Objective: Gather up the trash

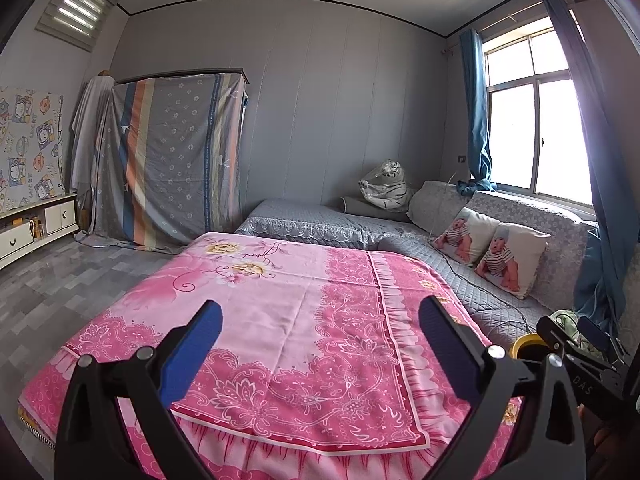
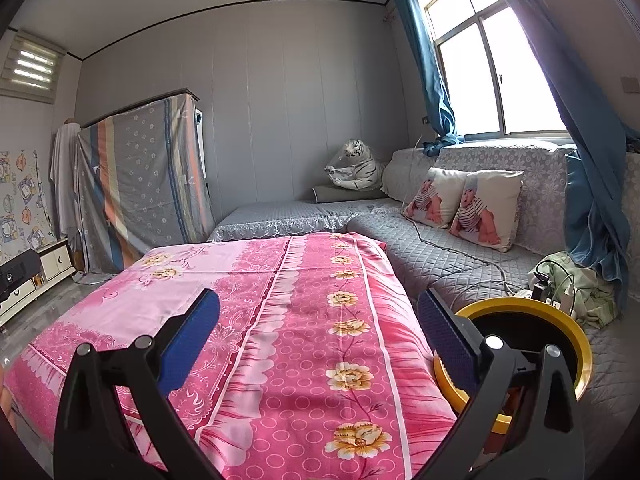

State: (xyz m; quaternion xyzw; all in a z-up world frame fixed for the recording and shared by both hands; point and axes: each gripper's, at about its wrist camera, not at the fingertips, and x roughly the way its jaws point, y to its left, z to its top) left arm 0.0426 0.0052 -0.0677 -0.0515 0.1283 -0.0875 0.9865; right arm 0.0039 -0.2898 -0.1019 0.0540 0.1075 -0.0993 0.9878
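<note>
Both grippers spread, empty: left gripper (image 1: 320, 344), right gripper (image 2: 318, 336). No trash visible on the pink cloth (image 2: 280, 320) (judgement). Yellow-rimmed bin (image 2: 560, 316) sits lower right, touching the right gripper; nearer that hand.

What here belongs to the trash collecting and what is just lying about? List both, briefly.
For the job:
- yellow-rimmed bin, beside the pink table cover
- left claw, open, empty
- right claw, open, empty
No loose trash shows on the cover.

Just lying about:
- pink table cover
- two baby-print cushions
- plush tiger
- grey sofa
- blue curtains
- draped wardrobe
</note>
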